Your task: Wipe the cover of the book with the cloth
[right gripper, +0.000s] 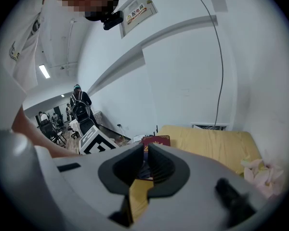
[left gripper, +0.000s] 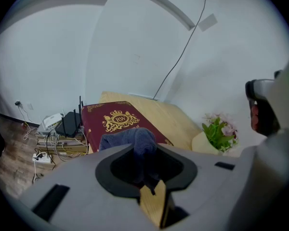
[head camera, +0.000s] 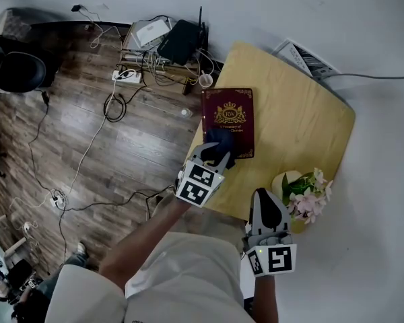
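Observation:
A maroon book (head camera: 227,116) with a gold crest lies flat on the yellow table (head camera: 296,120), near its left edge. My left gripper (head camera: 214,155) is shut on a dark blue cloth (head camera: 220,145), and the cloth rests on the near end of the cover. In the left gripper view the cloth (left gripper: 135,143) bunches between the jaws in front of the book (left gripper: 114,121). My right gripper (head camera: 264,206) hovers at the table's near edge, shut and holding nothing. The right gripper view shows the book (right gripper: 157,140) far ahead, past the closed jaws.
A bouquet of pink flowers (head camera: 304,195) lies on the table's near right corner, close to the right gripper. Routers (head camera: 182,40), a power strip (head camera: 126,76) and cables lie on the wood floor to the left. A paper (head camera: 301,56) pokes out behind the table.

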Demonstrator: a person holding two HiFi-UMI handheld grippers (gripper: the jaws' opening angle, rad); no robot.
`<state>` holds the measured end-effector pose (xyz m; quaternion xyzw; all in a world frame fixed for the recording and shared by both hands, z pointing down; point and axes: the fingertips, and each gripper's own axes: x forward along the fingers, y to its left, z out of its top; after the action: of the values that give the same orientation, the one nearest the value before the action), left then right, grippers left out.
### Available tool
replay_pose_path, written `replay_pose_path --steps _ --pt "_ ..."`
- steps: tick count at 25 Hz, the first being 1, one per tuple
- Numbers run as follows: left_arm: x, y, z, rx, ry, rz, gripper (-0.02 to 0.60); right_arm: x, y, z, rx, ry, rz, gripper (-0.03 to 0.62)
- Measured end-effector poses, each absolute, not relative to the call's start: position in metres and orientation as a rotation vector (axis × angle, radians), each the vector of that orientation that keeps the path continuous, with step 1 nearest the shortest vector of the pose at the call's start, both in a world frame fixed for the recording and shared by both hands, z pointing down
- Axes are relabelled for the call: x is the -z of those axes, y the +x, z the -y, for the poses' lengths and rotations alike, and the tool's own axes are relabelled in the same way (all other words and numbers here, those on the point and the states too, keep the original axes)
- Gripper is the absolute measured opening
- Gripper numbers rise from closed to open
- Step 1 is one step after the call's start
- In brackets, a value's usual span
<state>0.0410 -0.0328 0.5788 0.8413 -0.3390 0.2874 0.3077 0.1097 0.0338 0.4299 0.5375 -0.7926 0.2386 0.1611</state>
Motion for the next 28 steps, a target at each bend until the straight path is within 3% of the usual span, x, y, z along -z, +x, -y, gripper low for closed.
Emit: replay_pose_path --steps 10,28 --pt "-0.578 0.002 0.018 -0.752 2.199 0.957 0.103 -0.427 0.085 -0.041 -0.666 1.493 2.292 0.041" --pt "-0.579 -0.019 0.113 -0.760 2.209 1.092 0.103 -0.433 0.098 -0.023 -0.683 1.487 2.270 0.041"
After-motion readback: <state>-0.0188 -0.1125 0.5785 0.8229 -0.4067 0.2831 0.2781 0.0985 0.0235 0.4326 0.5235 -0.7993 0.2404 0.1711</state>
